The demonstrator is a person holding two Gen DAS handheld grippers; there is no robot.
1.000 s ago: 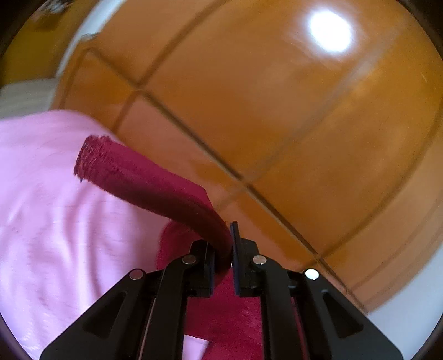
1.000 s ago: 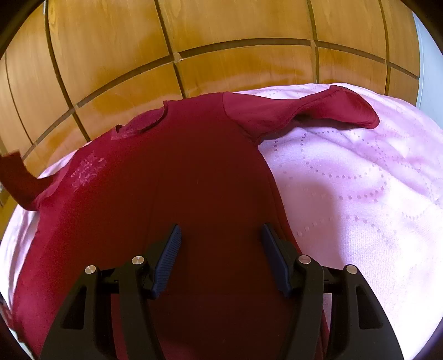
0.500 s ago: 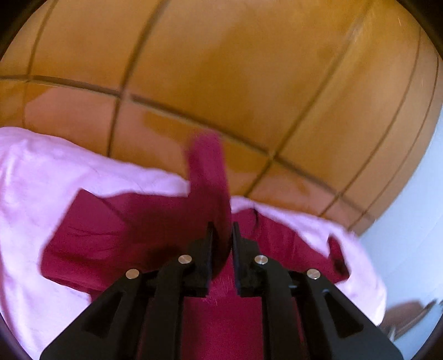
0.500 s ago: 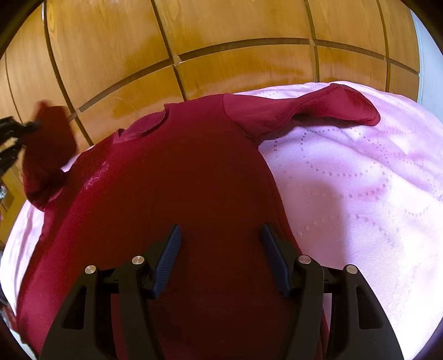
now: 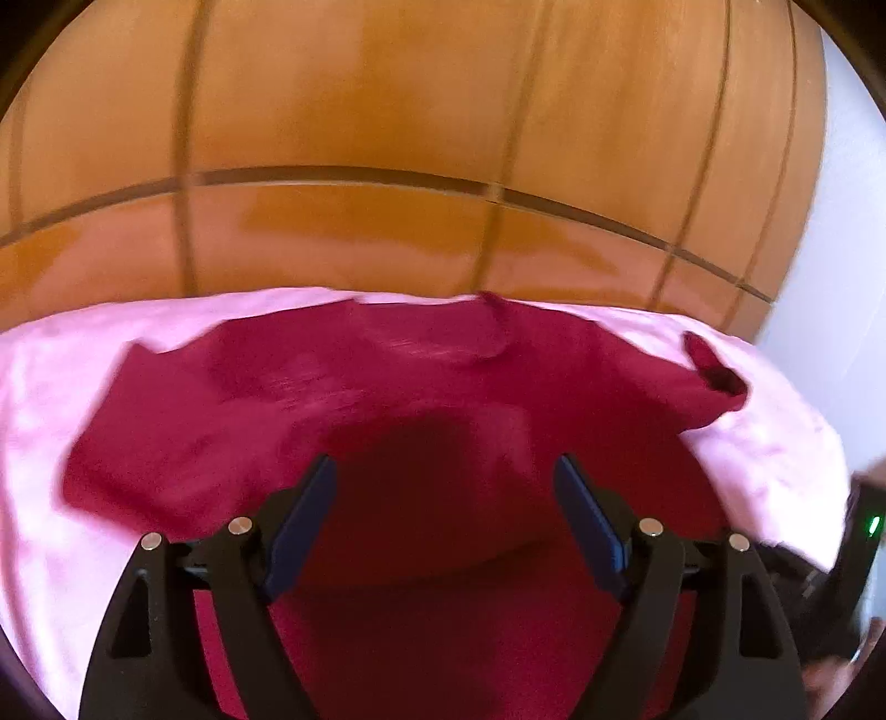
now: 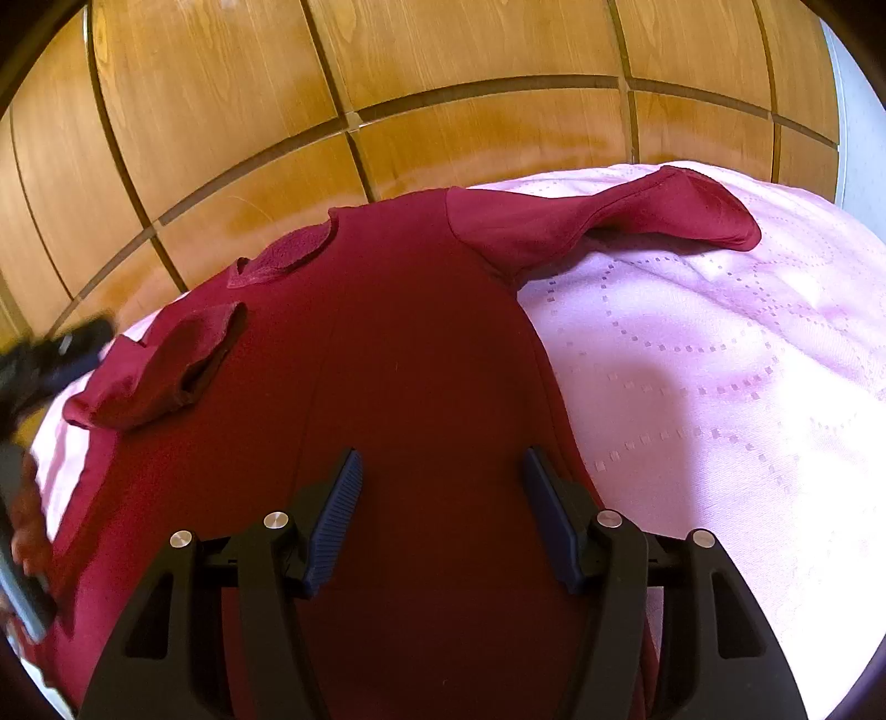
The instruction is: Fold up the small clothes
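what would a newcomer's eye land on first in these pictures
The dark red shirt spread across the pink bedsheet, one sleeve stretched right, the other sleeve folded onto its body. Behind stands an orange wood-panelled wall.

Dark red garment (image 6: pixel 421 354): soft matt knit cloth, smooth over the body, fuzzier and rougher at the collar patch (image 6: pixel 288 252) and the folded-over sleeve (image 6: pixel 166 365). Pink bedspread (image 6: pixel 692 360): thin woven cloth with a faint sheen and a raised dotted pattern; wooden panelling (image 6: pixel 487 50) behind: glossy, smooth, warm orange grain with dark grooves. Right tongs (image 6: pixel 440 518) and left tongs (image 5: pixel 446 520): matt black plastic arms, shiny round metal screw heads, ribbed dark blue rubbery pads (image 6: pixel 335 520).
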